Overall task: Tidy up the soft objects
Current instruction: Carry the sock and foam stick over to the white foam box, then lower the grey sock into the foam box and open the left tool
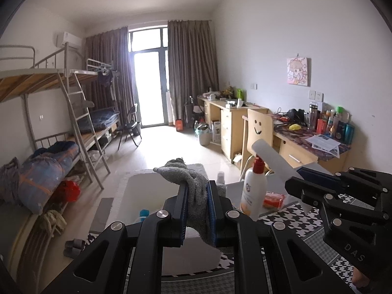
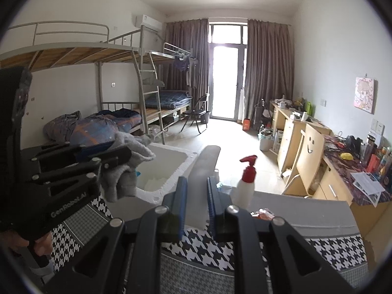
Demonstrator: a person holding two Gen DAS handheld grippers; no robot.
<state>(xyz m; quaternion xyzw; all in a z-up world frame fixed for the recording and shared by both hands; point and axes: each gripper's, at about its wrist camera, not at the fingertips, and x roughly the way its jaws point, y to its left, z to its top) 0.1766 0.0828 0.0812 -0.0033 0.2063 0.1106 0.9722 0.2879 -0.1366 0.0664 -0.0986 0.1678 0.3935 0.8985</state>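
My left gripper is shut on a grey cloth, which hangs crumpled from between its blue pads. Below and beyond it stands an open white foam box. In the right wrist view the same left gripper holds the grey cloth just left of the foam box. My right gripper is shut on a long white foam strip that sticks out forward. From the left wrist view the right gripper sits at the right, the foam strip slanting up to the left.
A white pump bottle with a red top and an orange packet stand on a grey board over the houndstooth cloth. Bunk beds line the left wall. Desks and a wooden chair line the right.
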